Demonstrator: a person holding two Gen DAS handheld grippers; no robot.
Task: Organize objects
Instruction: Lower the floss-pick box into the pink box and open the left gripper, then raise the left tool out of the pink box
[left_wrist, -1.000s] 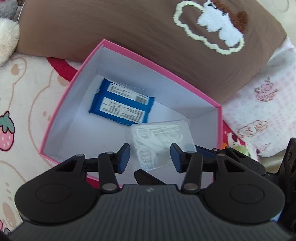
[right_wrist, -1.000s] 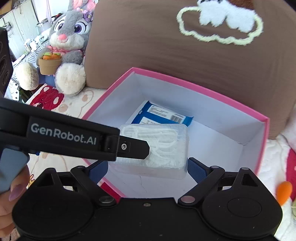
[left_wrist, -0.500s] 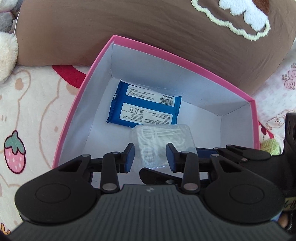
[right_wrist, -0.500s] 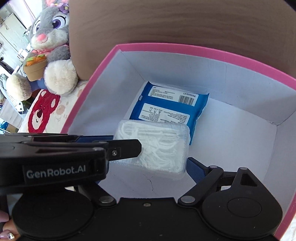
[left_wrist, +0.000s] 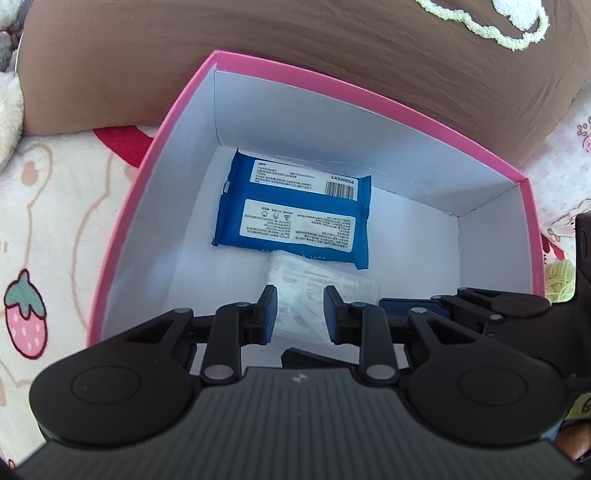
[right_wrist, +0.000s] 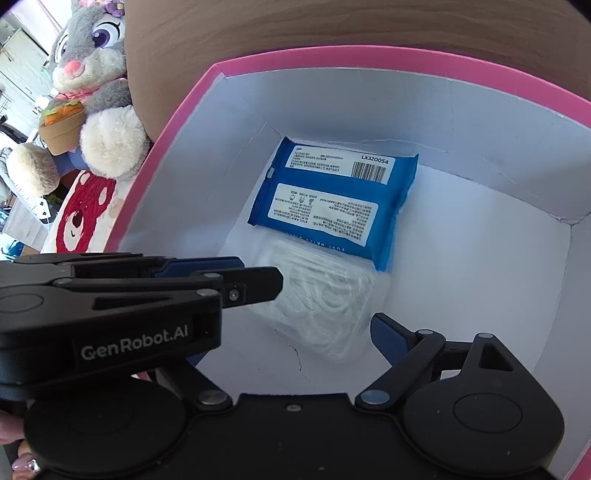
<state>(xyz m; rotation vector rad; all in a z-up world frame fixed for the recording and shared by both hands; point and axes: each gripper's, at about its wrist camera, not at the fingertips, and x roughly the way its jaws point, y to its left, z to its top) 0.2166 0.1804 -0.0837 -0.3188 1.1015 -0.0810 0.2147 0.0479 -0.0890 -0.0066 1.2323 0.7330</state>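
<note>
Floss case (right_wrist: 325, 295): lying flat in the pink box (left_wrist: 177, 110), near edge hiding behind both grippers, long axis running left-right.
Left gripper (left_wrist: 300, 312): clamping its end.
Right gripper (right_wrist: 284, 343): spanning its length, contact unclear.
Blue pack (right_wrist: 332, 199): touching beyond.

1. A bed cover (left_wrist: 62, 206) printed with strawberries and a red bear carried everything.
2. A pink box (left_wrist: 122, 225) sat directly on it.
3. A brown pillow (left_wrist: 155, 62) lay behind, touching the box.
4. A plush rabbit (right_wrist: 96, 66) sat beside the pillow.
</note>
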